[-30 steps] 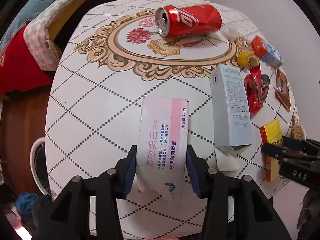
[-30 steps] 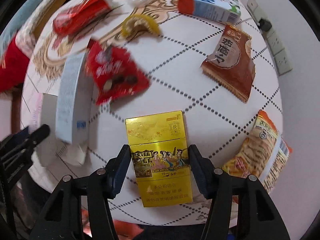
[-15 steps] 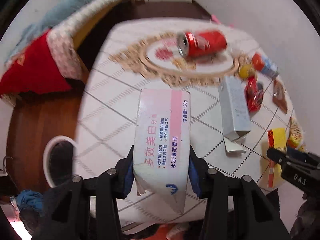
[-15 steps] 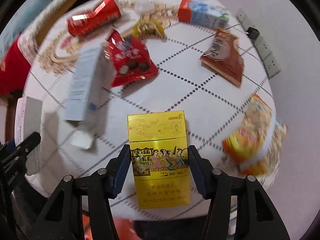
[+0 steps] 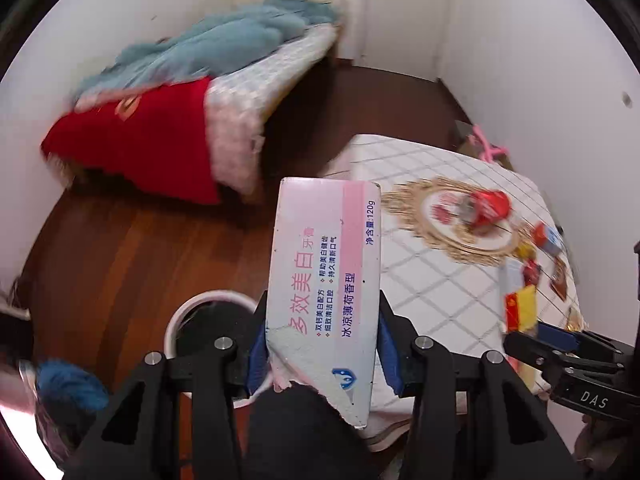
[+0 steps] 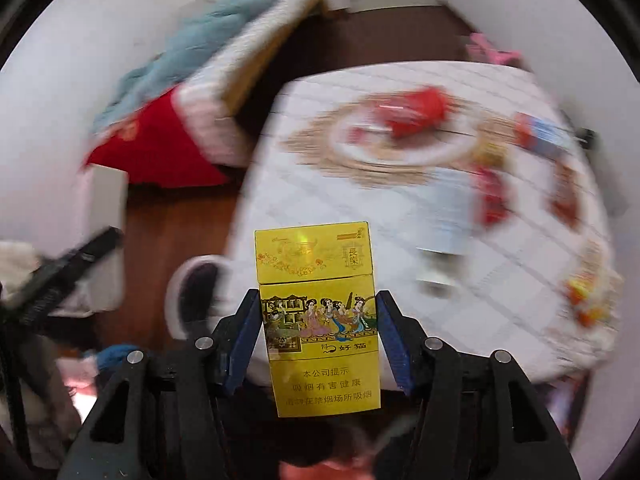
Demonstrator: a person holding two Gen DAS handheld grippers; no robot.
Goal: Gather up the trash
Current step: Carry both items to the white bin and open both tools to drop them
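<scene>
Left gripper (image 5: pixel 322 344) first: its blue-padded jaws are pinching a pink-and-white toothpaste box (image 5: pixel 325 280) by its long sides, torn end nearest the camera, the box raised in the air. Just beyond and below it, on the dark wooden floor (image 5: pixel 120 248), sits a white-rimmed waste bin (image 5: pixel 208 320) with a dark lining, close off the table's near-left corner.

Over to the right gripper (image 6: pixel 318 336): jaws clamped on a yellow cigarette pack (image 6: pixel 320 320), lid end pointing away, held clear of the tabletop above the table's near-left edge, with the same bin (image 6: pixel 196 292) showing just left of it.

Farther out, the white table (image 5: pixel 432 280) with its dotted diamond pattern carries the remaining litter: a red soda can (image 5: pixel 486 208) lying on the gold-framed medallion at the centre, a pale carton (image 6: pixel 448 216) nearer the right side, blurred red wrappers (image 6: pixel 492 196) beyond it towards the right edge. Behind everything, a bed (image 5: pixel 224 92) with red and blue covers along the far wall.
</scene>
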